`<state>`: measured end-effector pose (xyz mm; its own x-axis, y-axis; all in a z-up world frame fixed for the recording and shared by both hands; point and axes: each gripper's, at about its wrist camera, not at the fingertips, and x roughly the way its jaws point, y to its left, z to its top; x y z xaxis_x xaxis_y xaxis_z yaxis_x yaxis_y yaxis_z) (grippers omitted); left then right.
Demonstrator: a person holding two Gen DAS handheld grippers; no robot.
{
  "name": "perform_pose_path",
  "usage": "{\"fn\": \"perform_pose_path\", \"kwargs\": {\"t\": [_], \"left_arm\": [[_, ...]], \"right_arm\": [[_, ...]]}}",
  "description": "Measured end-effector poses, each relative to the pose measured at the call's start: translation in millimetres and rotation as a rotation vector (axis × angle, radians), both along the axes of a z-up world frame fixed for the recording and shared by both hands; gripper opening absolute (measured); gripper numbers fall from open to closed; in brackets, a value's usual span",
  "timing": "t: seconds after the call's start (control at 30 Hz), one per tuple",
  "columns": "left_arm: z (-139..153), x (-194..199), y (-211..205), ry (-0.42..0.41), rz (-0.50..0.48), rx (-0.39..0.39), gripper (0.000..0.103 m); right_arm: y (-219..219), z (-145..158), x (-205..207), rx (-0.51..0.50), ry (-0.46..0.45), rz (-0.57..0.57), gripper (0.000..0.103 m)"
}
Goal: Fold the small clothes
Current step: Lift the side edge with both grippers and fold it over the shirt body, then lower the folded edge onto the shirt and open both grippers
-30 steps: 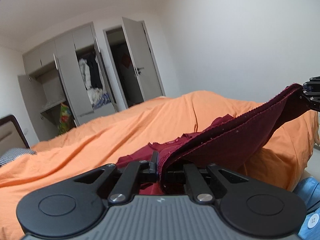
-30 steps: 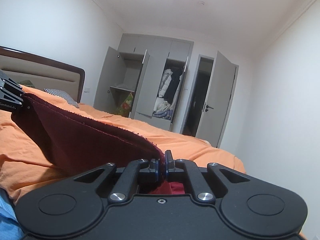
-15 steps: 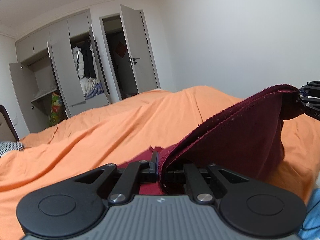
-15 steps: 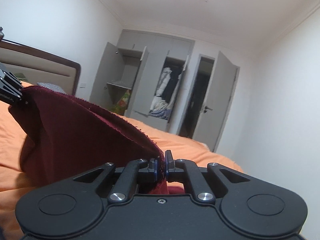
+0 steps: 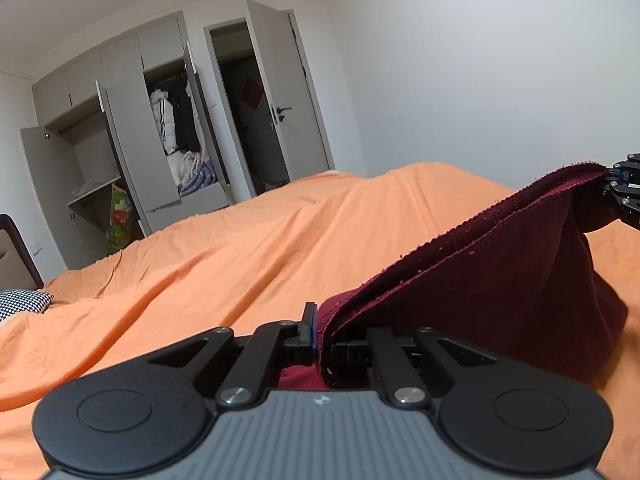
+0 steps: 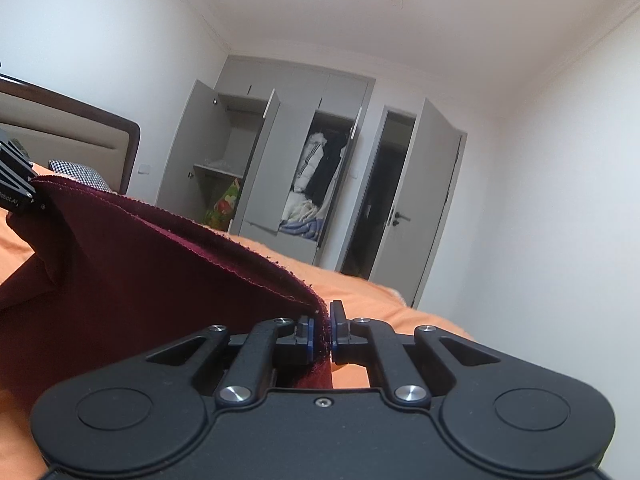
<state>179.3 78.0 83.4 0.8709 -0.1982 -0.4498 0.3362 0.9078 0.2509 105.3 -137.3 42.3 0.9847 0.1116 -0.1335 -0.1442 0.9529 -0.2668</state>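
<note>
A dark red garment (image 5: 500, 276) hangs stretched between my two grippers above the orange bed cover (image 5: 248, 256). My left gripper (image 5: 320, 330) is shut on one end of its rough hem. The other end reaches the right gripper (image 5: 624, 196) at the frame's right edge. In the right wrist view the same garment (image 6: 132, 264) runs from the left gripper (image 6: 20, 188) at the left edge down to my right gripper (image 6: 323, 330), whose jaws pinch the hem. The cloth's lower part sags onto the bed.
The orange bed cover (image 6: 384, 304) fills the foreground. A checked pillow (image 5: 22, 308) and a dark headboard (image 6: 72, 128) lie at the left. Behind the bed stand a grey wardrobe (image 5: 132, 132) with open doors and an open room door (image 5: 288, 92).
Both grippers have carried the garment forward over the bed and lifted it. Its front part, spread on the cover a second ago, is now out of sight below my left gripper.
</note>
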Motion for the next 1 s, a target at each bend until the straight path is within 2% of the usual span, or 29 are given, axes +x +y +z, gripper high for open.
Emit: {"fn": "perform_pose_path", "kwargs": {"t": [0.27,0.33,0.43,0.5,0.53,0.57,0.63,0.7,0.77,0.87,0.93,1.0], "left_arm": [[-21,65,1,0.044,0.002,-0.001,0.007],[-31,84,0,0.087,0.009,0.004,0.01],[-46,109,5,0.179,0.029,-0.031,0.012],[-55,123,10,0.235,0.06,-0.054,0.018],[-60,129,13,0.26,0.082,-0.07,0.026],[-64,135,17,0.282,0.106,-0.09,0.039],[-68,142,29,0.308,0.151,-0.135,0.054],[-67,146,40,0.322,0.164,-0.172,0.065],[-64,145,47,0.308,0.169,-0.176,0.074],[-55,140,59,0.288,0.14,-0.159,0.101],[-52,142,63,0.318,0.077,-0.169,0.102],[-51,145,73,0.383,0.02,-0.194,0.102]], "right_arm": [[-2,-16,69,-0.025,0.093,0.01,0.006],[-3,-22,90,-0.029,0.153,0.021,0.007],[-7,-34,118,-0.004,0.247,0.029,0.013],[-10,-42,132,0.031,0.306,0.031,0.016],[-11,-45,138,0.052,0.331,0.033,0.017],[-13,-48,144,0.07,0.351,0.034,0.019],[-14,-52,153,0.083,0.375,0.018,0.022],[-13,-54,160,0.09,0.39,0.011,0.025],[-11,-57,164,0.089,0.402,0.005,0.027],[-7,-62,173,0.074,0.424,-0.01,0.031],[-7,-67,185,0.077,0.451,-0.013,0.031],[-7,-72,192,0.075,0.473,-0.009,0.034]]}}
